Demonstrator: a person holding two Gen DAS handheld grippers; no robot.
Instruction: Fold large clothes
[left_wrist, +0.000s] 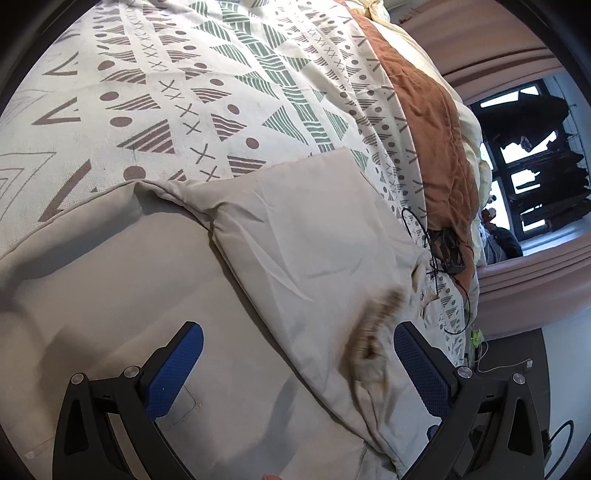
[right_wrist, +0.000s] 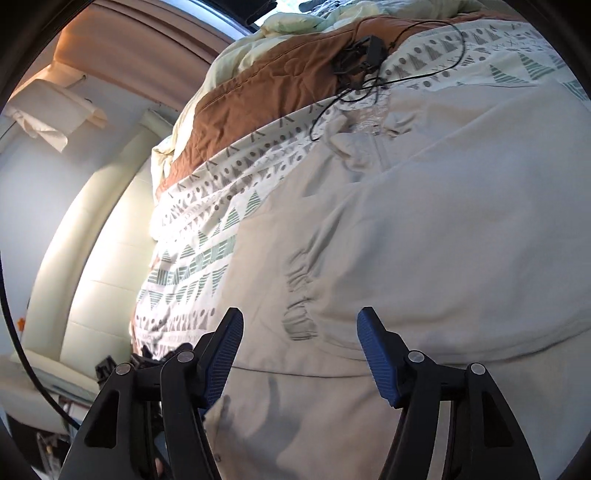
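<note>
Garment: a large beige garment (left_wrist: 303, 236) is lying spread on the bed, over the patterned bedspread (left_wrist: 207, 74); one panel is lying folded over the rest, and its edge is running diagonally in the left wrist view.
Garment detail: an elastic gathered section (right_wrist: 301, 295) is showing in the right wrist view; the type of garment is hard to make out.
Left claw (left_wrist: 297, 362): released, jaws standing wide apart above the beige fabric, pads not pressing on anything.
Right claw (right_wrist: 300, 354): released, jaws standing apart over the garment near the gathered section, nothing clamped between them.
Blurred item: a brown-and-tan smear (left_wrist: 373, 332) is lying across the folded panel near the right pad of the left claw; motion blur is preventing identification.
Hidden parts: the garment's near edge is being cut off by both claw frames and by the bottom of each view.
Other items: a brown quilt (left_wrist: 424, 122) is lying beyond the bedspread, with a small black device and thin cable (right_wrist: 364, 55) resting at its edge.
Writing: no brand, label or text is legible.
</note>
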